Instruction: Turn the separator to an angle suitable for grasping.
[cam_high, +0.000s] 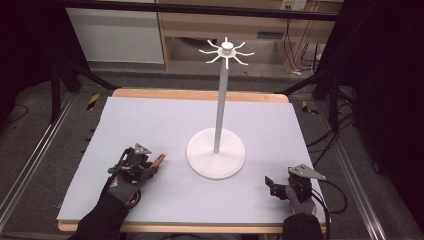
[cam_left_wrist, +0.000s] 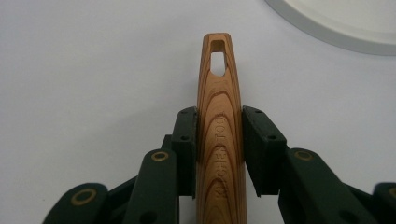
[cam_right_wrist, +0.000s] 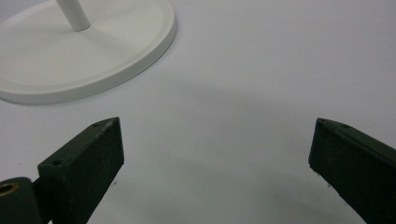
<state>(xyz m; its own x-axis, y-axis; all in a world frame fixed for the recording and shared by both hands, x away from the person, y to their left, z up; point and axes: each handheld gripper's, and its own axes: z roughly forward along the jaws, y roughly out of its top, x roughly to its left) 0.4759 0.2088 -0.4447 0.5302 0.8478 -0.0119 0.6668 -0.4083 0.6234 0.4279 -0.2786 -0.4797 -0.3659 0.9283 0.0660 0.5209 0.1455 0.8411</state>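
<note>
Left claw (cam_left_wrist: 218, 140) is clamping a wooden handle (cam_left_wrist: 219, 126), both pads pressing flat on its two narrow sides. The handle is sticking out forward past the jaw tips, its end carrying a slotted hanging hole; engraved lettering is running along the wood, not fully readable. In the high view the left claw (cam_high: 150, 165) is sitting low over the table (cam_high: 150, 125) at the near left, the brown handle end (cam_high: 159, 160) pointing right toward the white stand (cam_high: 216, 150). The rest of the utensil is hiding behind the claw and gloved hand (cam_high: 122, 187), so its type cannot be told.

Right claw (cam_right_wrist: 217, 158) is standing wide apart, nothing between the jaws, only bare table surface under them. In the high view the right claw (cam_high: 272, 184) is resting at the near right corner, well apart from the left one, held by a gloved hand (cam_high: 300, 197).

The stand is sitting mid-table between the two claws, round base flat on the table, thin pole upright, a ring of hooks (cam_high: 226, 52) at the top, nothing hanging on them. The stand's base edge is showing in both gripper views (cam_left_wrist: 336, 28) (cam_right_wrist: 93, 51).
</note>
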